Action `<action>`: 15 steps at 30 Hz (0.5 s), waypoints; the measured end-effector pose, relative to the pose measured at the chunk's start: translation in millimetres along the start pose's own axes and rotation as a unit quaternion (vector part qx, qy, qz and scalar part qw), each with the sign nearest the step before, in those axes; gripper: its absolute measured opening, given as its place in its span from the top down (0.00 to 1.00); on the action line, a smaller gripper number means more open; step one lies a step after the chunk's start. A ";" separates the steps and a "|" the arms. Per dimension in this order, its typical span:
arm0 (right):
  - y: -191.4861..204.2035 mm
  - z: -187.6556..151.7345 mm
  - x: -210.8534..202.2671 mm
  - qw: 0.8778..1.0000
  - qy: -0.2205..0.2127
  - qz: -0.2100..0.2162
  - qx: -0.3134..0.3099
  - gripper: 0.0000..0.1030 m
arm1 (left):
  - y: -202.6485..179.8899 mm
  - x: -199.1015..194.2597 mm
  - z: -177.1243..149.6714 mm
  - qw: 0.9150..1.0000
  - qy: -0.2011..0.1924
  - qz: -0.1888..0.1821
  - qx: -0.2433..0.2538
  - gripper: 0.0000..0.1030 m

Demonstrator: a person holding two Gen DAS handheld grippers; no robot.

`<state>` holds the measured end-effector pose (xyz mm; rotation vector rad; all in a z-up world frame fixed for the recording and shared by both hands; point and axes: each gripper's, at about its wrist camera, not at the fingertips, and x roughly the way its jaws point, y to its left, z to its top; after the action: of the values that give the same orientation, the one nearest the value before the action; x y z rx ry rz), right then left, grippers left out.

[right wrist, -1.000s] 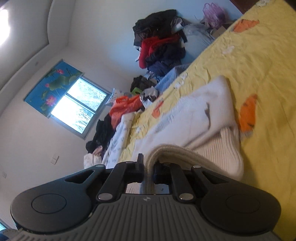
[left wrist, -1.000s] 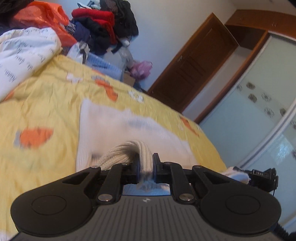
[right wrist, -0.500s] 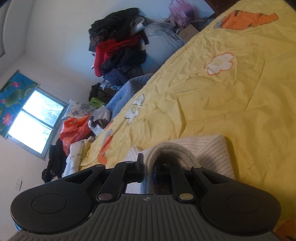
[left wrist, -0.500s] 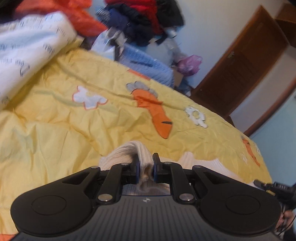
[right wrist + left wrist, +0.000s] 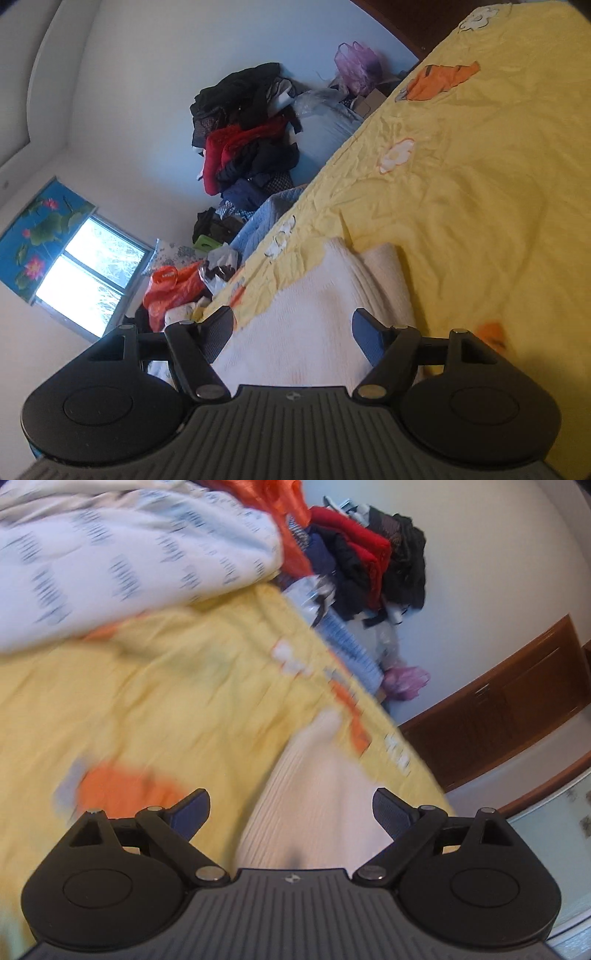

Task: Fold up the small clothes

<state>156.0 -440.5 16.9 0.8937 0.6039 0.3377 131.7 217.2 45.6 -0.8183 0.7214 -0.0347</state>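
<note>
In the left wrist view the left gripper (image 5: 291, 814) has its jaws opening wide, pads clear of the cream ribbed knit garment (image 5: 314, 805) lying low in the centre of the frame on the yellow bedsheet (image 5: 166, 701); it looks soft, light and floppy.

In the right wrist view the right gripper (image 5: 293, 332) is likewise opening, nothing pinched. The garment (image 5: 314, 325) sits folded at lower centre, best retaken, I judge, at a thick ribbed edge or corner.

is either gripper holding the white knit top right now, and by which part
Nothing is held. Both the left gripper and right gripper are opening, pads clear of the white knit top lying between them.
</note>
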 end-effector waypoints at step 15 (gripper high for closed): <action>-7.7 -87.8 0.5 0.996 -0.009 -0.083 0.016 0.36 | -15.8 18.2 -76.6 0.996 -0.063 0.054 0.026 0.18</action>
<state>102.3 -390.1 -31.4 0.8699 0.6641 0.1699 103.4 150.8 10.5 -0.7248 0.6421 0.0939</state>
